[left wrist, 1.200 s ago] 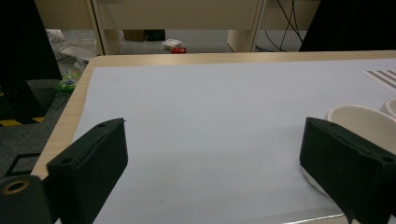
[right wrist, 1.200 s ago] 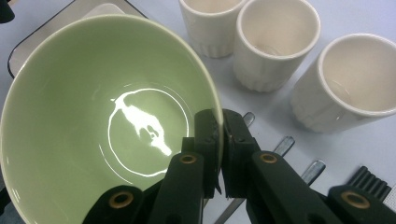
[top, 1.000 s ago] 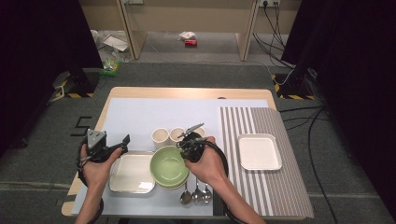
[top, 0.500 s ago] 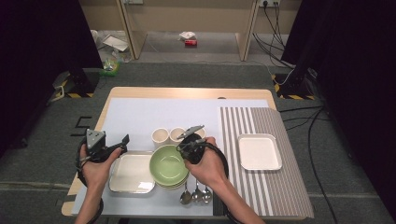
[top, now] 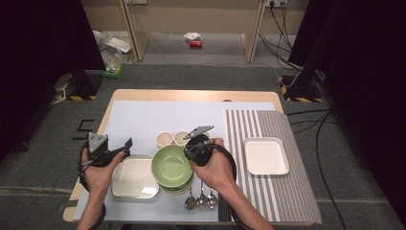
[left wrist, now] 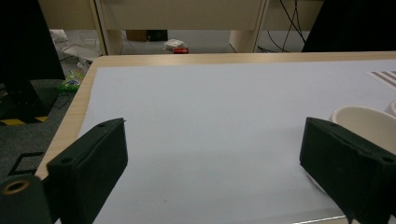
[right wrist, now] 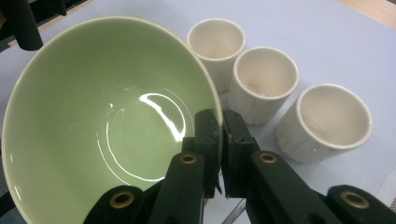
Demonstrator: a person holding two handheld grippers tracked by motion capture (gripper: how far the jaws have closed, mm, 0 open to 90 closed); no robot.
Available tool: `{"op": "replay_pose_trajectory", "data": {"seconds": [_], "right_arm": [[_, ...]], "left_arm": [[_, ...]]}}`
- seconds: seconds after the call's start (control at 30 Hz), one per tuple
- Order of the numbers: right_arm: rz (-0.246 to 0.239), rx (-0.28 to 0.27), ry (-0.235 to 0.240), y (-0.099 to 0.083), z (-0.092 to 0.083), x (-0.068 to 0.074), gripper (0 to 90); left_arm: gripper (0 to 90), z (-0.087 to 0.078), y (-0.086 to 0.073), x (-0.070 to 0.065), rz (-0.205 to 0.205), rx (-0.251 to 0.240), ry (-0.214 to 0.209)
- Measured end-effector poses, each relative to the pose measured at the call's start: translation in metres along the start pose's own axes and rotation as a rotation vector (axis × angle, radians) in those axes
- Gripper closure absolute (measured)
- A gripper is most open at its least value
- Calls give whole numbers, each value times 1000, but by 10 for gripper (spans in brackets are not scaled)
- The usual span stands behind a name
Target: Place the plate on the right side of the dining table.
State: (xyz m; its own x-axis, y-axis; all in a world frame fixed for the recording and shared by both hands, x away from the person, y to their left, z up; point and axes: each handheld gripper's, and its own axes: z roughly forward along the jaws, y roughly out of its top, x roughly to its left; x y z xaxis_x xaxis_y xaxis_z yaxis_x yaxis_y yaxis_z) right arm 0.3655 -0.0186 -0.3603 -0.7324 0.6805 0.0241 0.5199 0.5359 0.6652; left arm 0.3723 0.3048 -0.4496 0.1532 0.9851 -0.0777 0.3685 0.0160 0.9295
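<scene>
A pale green bowl [top: 171,165] [right wrist: 107,116] rests tilted over a stack of similar bowls at the table's front middle. My right gripper [top: 188,153] [right wrist: 219,126] is shut on its right rim, one jaw inside the bowl and one outside. Three cream cups [right wrist: 265,77] stand just beyond the bowl; two of them show in the high view [top: 164,139]. My left gripper [top: 125,146] [left wrist: 212,158] is held open near the front left, above the pale blue mat [left wrist: 210,102], with nothing between its fingers [left wrist: 93,158]. One cream cup [left wrist: 369,123] shows beside its right jaw.
A metal tray [top: 135,178] lies left of the bowls, under the left hand. Three spoons [top: 201,199] lie at the front edge. A white square tray [top: 265,155] sits on the striped mat [top: 287,201] at the right. The wooden table edge [top: 191,95] runs along the back.
</scene>
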Motion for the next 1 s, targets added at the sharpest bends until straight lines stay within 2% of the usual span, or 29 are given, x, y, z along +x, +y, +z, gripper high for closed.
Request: {"op": "replay_pose_trajectory", "data": {"seconds": [0.33, 0.7, 1.0], "right_arm": [[29, -30, -14, 2, -11, -13, 870], [50, -48, -34, 3, -18, -26, 870], [85, -50, -54, 2, -23, -38, 870]], "left_arm": [[67, 1, 0, 0, -2, 0, -2], [66, 0, 0, 0, -5, 1, 0], [67, 0, 0, 1, -5, 0, 3]]}}
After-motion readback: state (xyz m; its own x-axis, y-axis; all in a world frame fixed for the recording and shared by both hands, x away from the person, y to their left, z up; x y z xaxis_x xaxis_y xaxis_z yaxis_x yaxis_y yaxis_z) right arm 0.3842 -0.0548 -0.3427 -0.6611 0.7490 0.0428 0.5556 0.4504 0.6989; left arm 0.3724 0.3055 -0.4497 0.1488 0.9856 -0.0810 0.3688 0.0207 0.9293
